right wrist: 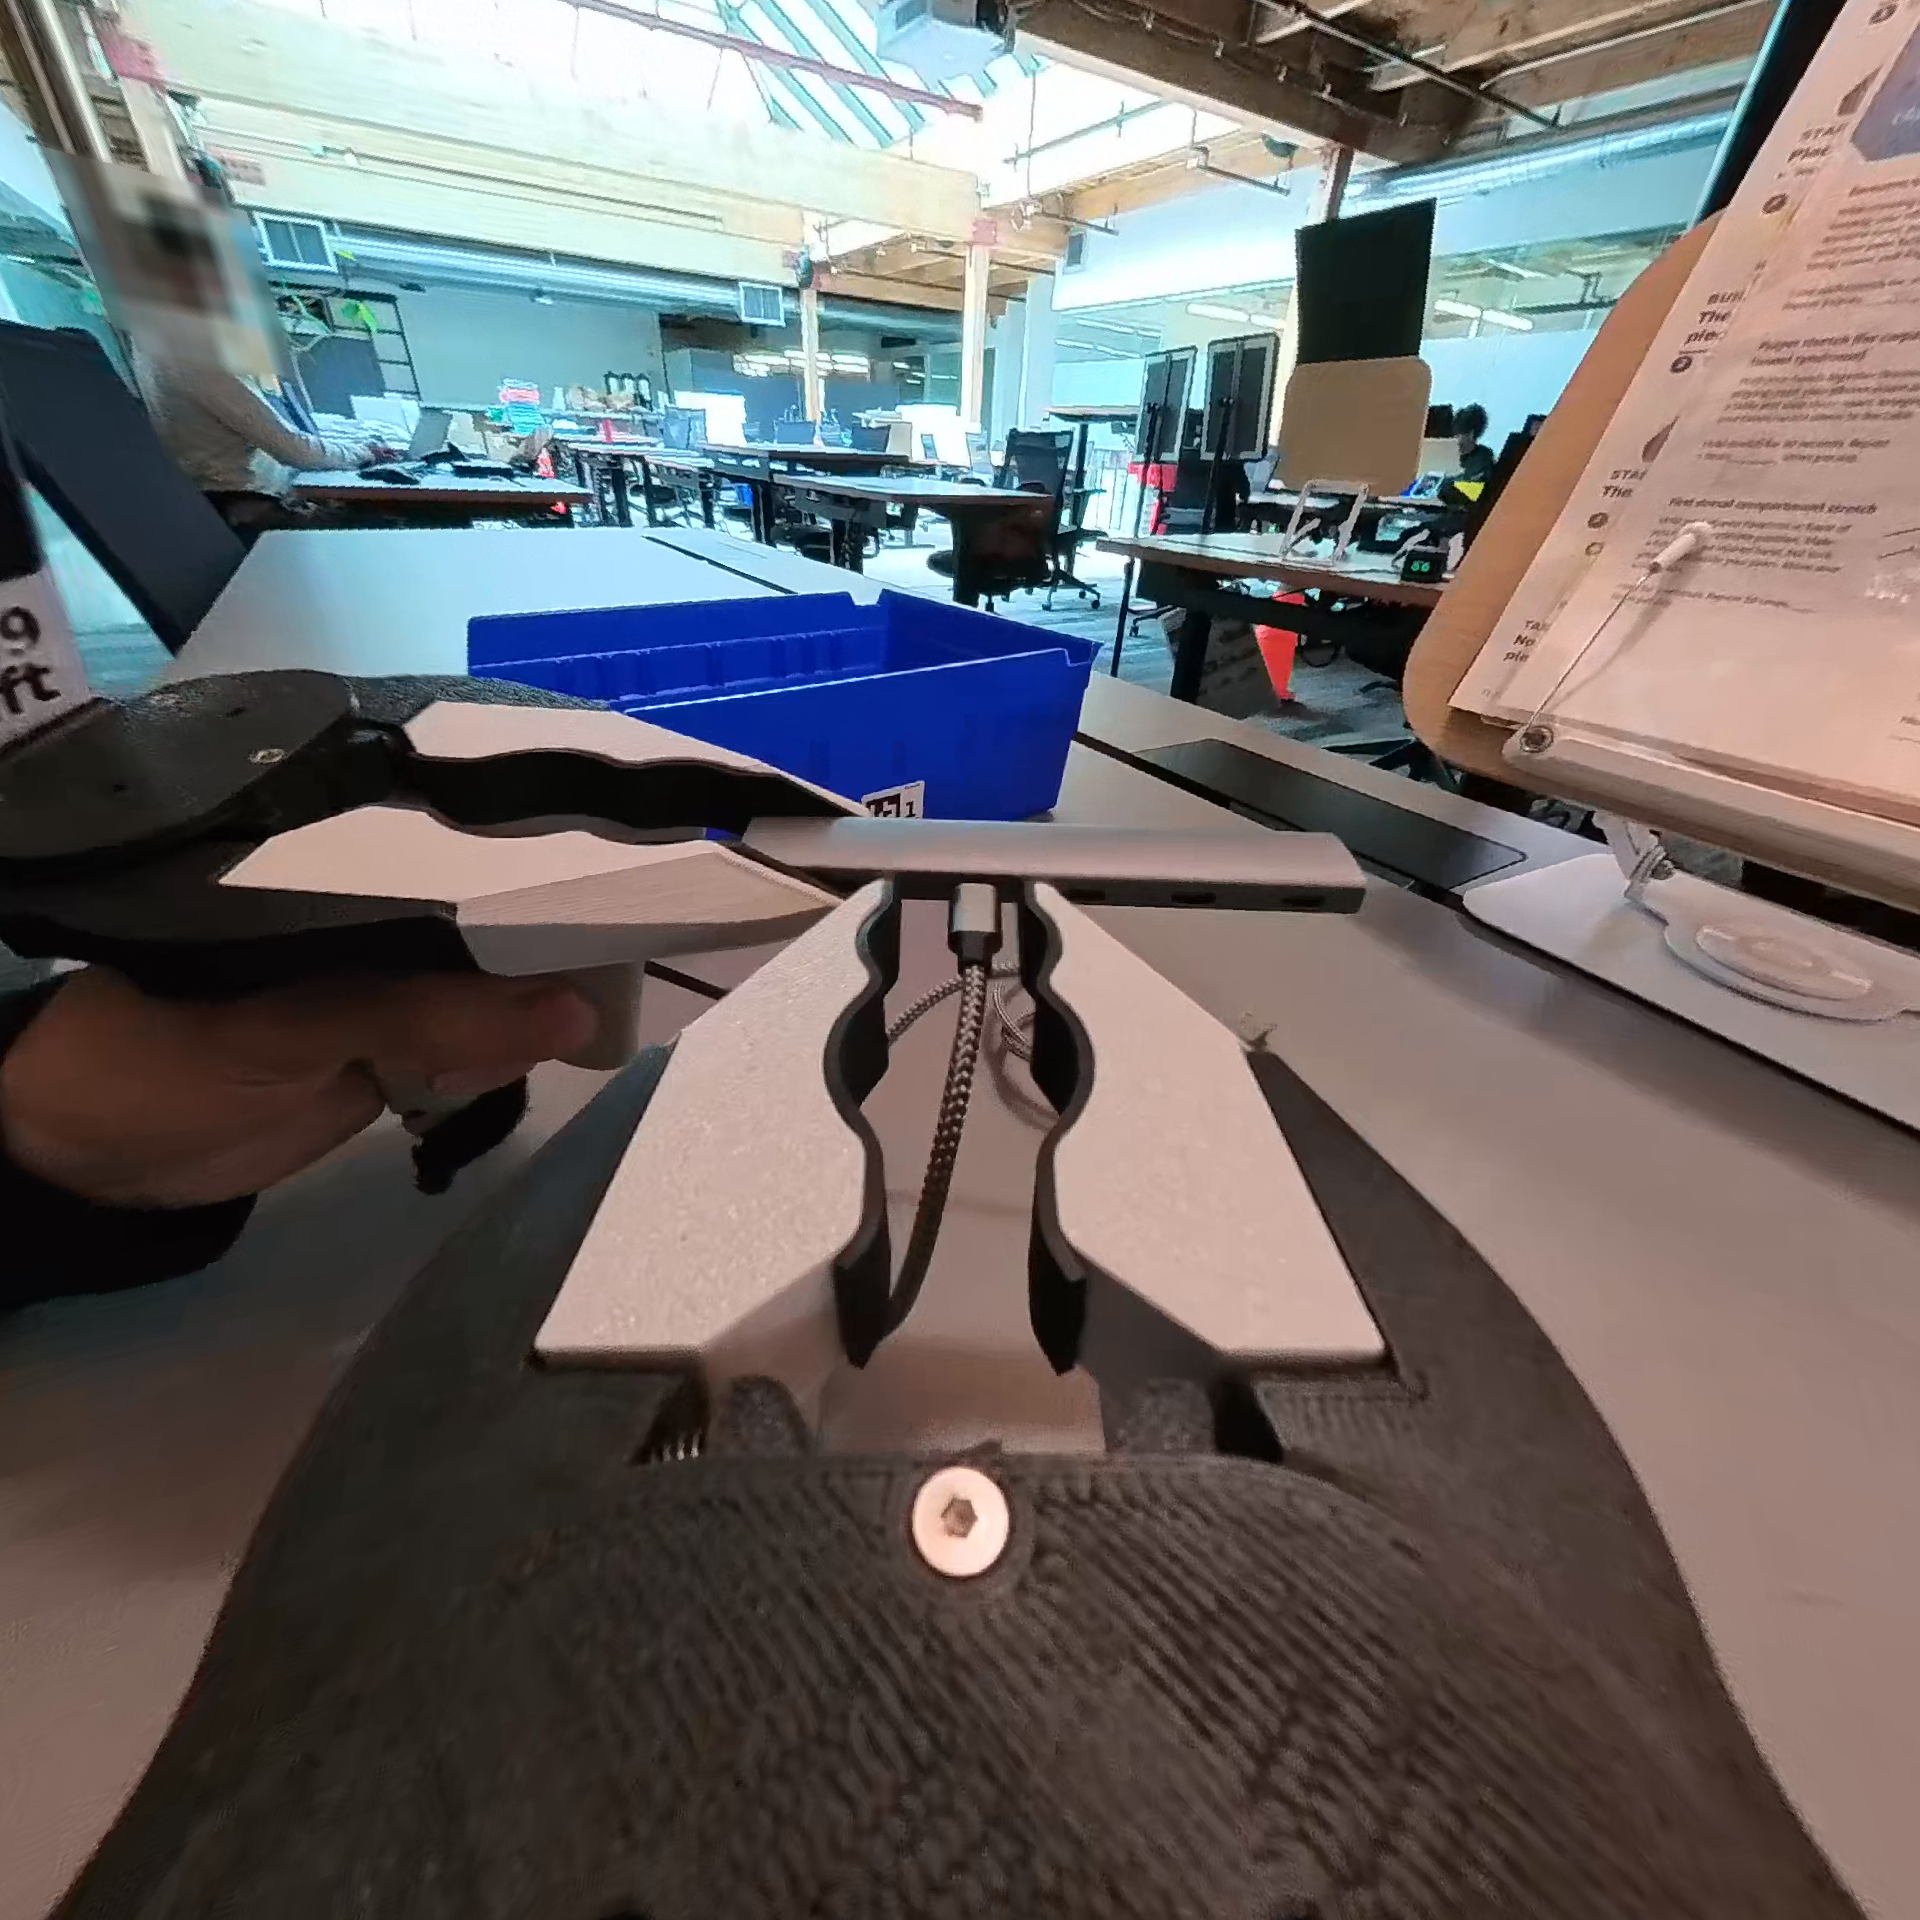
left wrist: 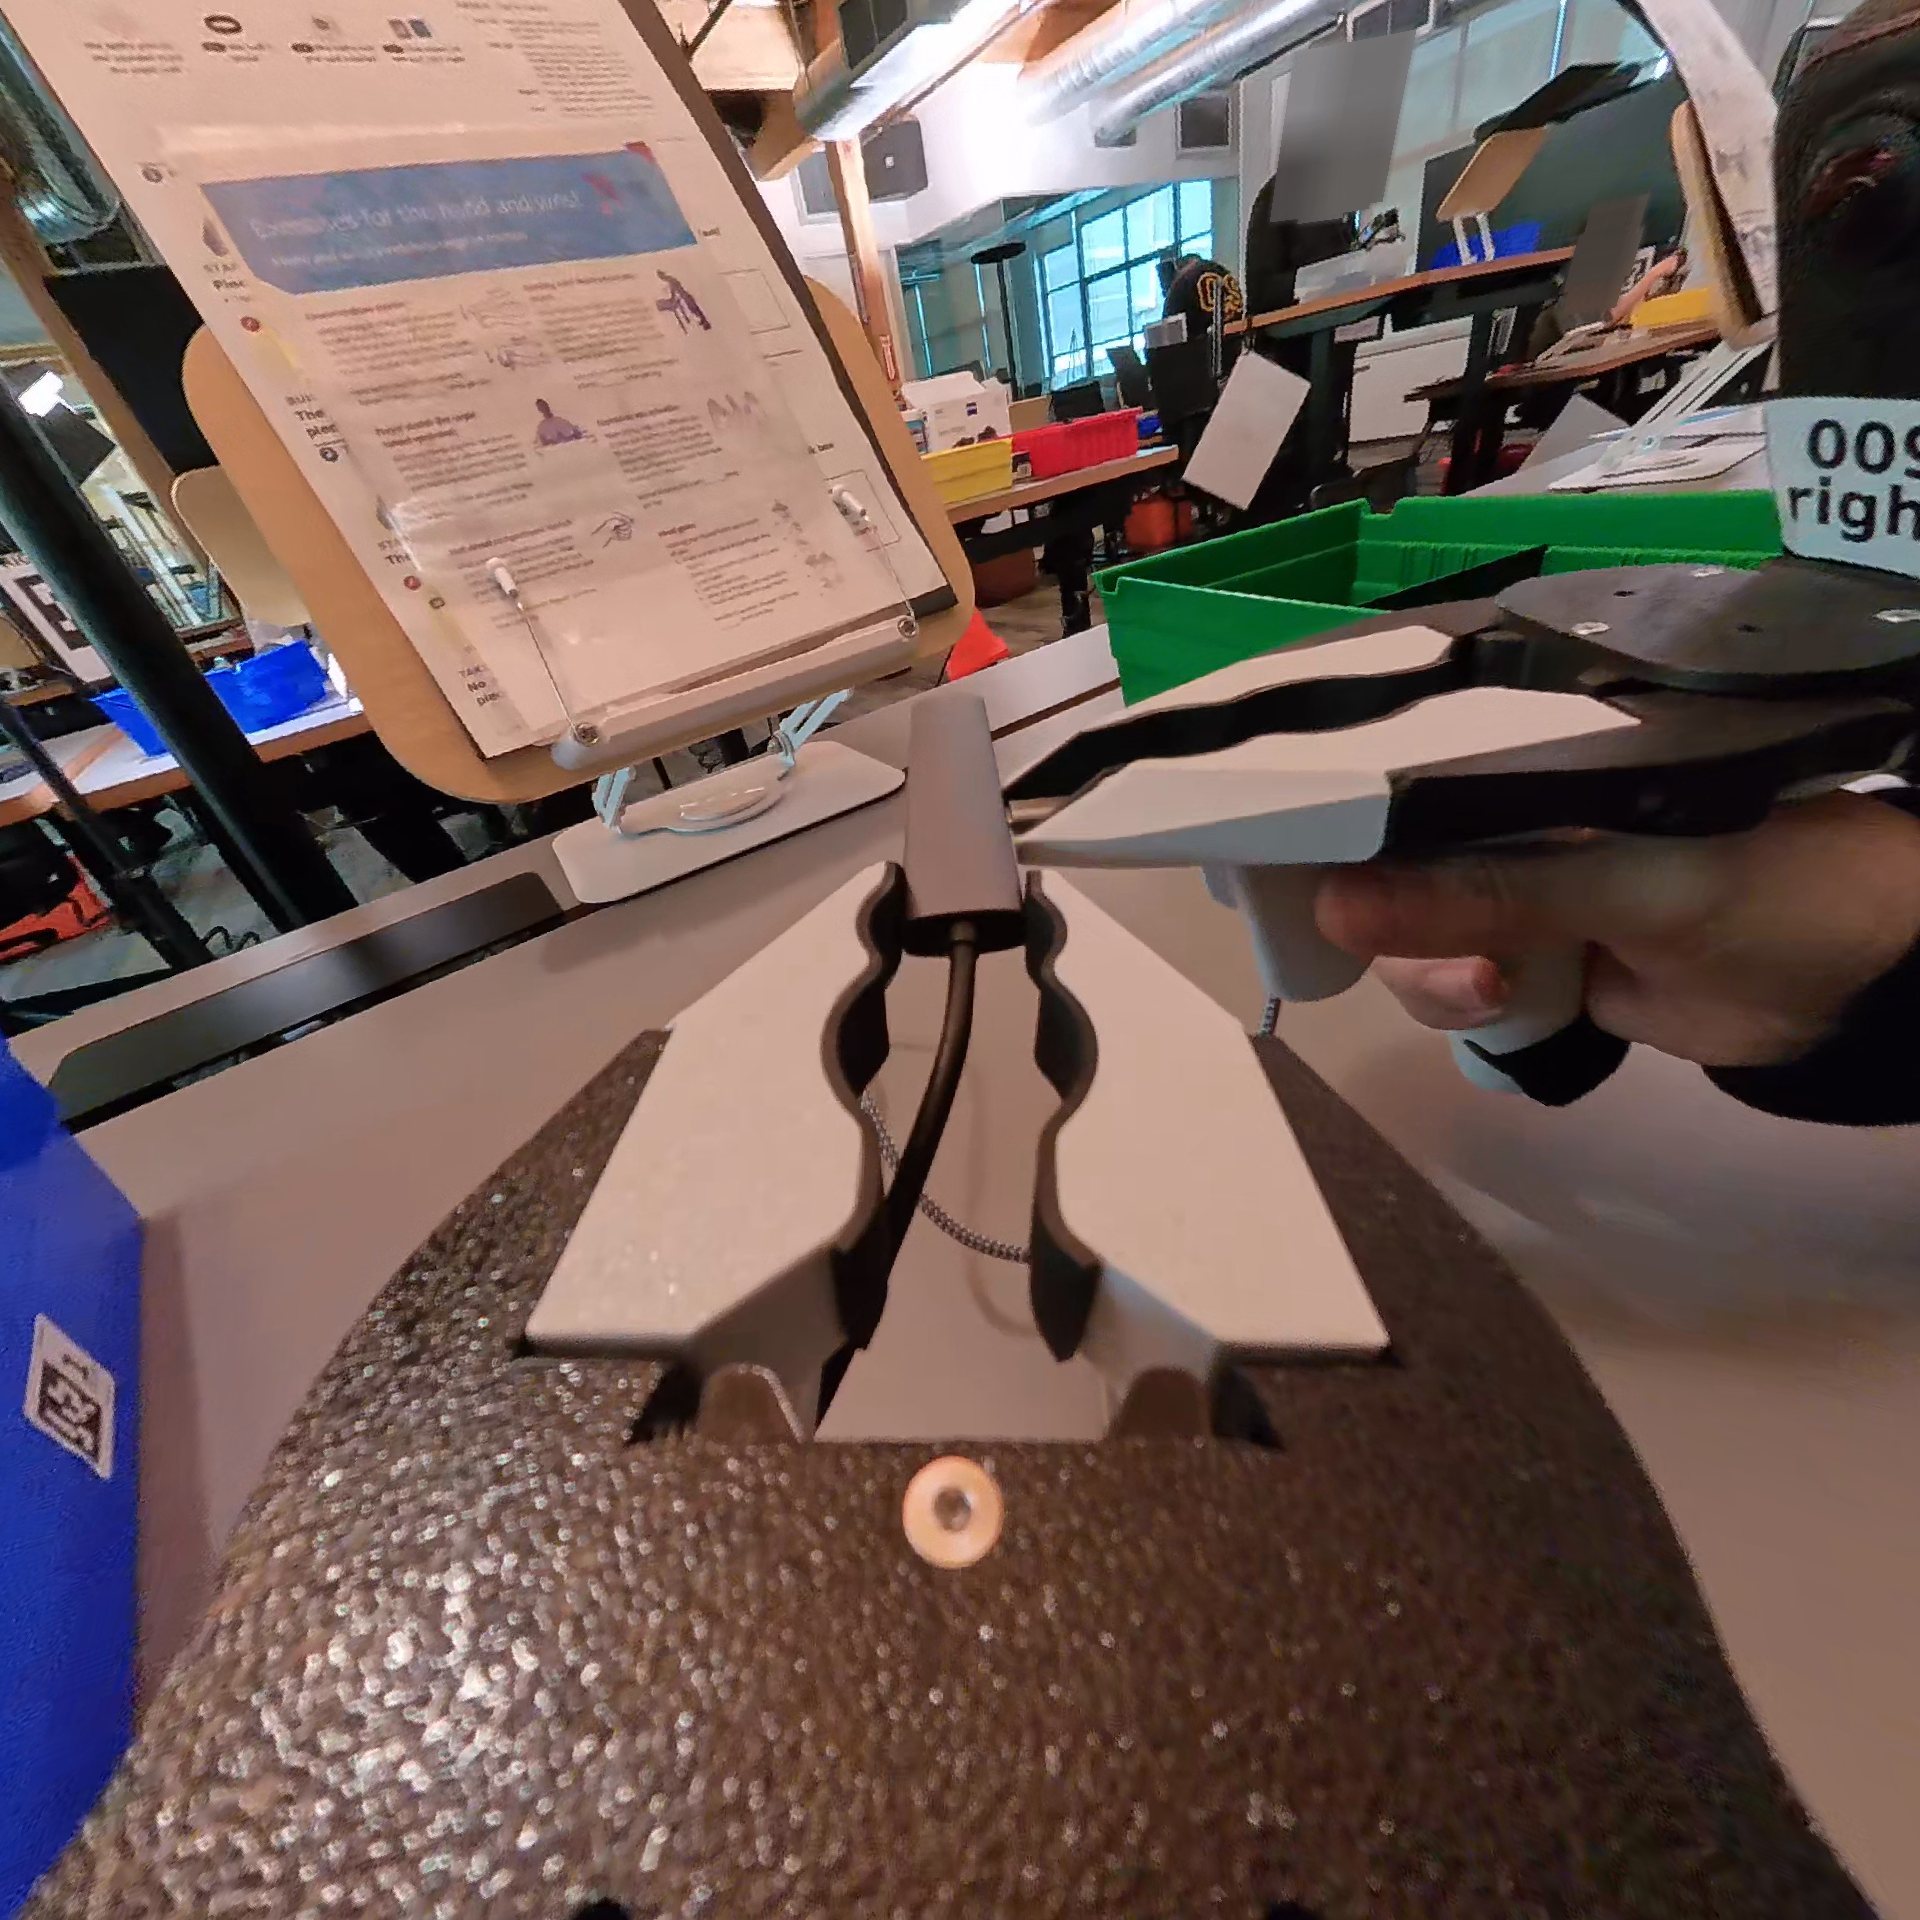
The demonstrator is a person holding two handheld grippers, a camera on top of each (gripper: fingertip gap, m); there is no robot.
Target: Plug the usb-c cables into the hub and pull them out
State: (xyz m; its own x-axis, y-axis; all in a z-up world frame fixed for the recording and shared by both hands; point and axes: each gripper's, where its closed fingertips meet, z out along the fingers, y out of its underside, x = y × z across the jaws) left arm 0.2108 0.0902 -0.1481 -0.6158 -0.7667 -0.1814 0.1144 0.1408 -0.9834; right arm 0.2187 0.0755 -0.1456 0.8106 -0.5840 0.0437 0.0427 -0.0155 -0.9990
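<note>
The grey hub (left wrist: pixel 954 800) is held above the table, and my left gripper (left wrist: pixel 961 906) is shut on its near end, where its black lead (left wrist: pixel 935 1091) comes out. In the right wrist view the hub (right wrist: pixel 1143 854) lies crosswise, with my left gripper (right wrist: pixel 805 857) on its left end. My right gripper (right wrist: pixel 961 902) is shut on the silver USB-C plug (right wrist: pixel 975 916) of a braided cable (right wrist: pixel 948 1101). The plug's tip meets the hub's long side; how deep it sits is hidden. In the left wrist view my right gripper (left wrist: pixel 1016 823) reaches the hub from the right.
A blue bin (right wrist: pixel 831 696) stands behind the hub; its corner shows in the left wrist view (left wrist: pixel 62 1403). A green bin (left wrist: pixel 1247 613) is at the back right. A document stand with papers (left wrist: pixel 582 416) stands close behind, and also at the right (right wrist: pixel 1714 540). Both grippers' tips are close together, under 4 cm apart.
</note>
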